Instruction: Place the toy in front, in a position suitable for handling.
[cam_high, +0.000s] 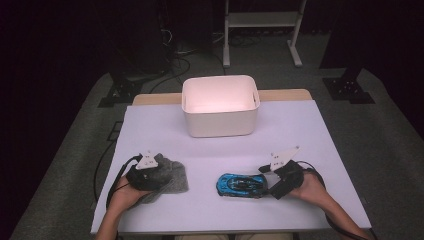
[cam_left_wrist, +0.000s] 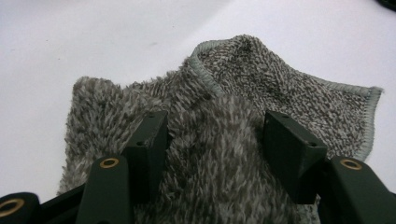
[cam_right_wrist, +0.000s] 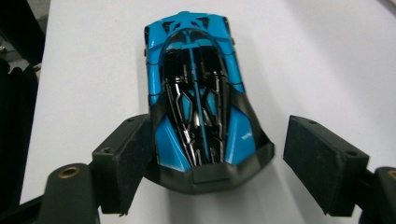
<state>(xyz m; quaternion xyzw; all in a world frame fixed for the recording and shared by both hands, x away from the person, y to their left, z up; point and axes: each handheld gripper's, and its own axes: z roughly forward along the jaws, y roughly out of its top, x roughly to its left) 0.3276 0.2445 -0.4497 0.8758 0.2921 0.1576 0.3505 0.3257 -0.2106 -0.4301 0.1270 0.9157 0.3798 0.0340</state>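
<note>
**High view: both grippers set over their things, neither grasp closed yet**

High view shows the left gripper (cam_high: 159, 172) resting on a grey shaggy towelling cloth (cam_high: 175, 176) at the near left of the white counter (cam_high: 300, 130), and the right gripper (cam_high: 264, 176) at the tail of a blue and black toy sports car (cam_high: 240, 184) at the near right. A white plastic bin (cam_high: 220, 106) stands well apart at the far middle, and looks the likely goal.

Left gripper view has the fingers (cam_left_wrist: 149, 140) released, spread and pressed into the crumpled cloth (cam_left_wrist: 280, 88) with a ridge of pile between them. Right gripper view has the fingers (cam_right_wrist: 126, 158) released too, one touching or just beside the car's (cam_right_wrist: 196, 93) rear flank, the other apart from it.

The step in hand seems to be the grasp. Next, each gripper needs to close: the left on the raised fold, the right squarely across the car's rear.

The car's long axis runs across the counter, left to right; its nose points to the person's left, away from the right gripper.
</note>
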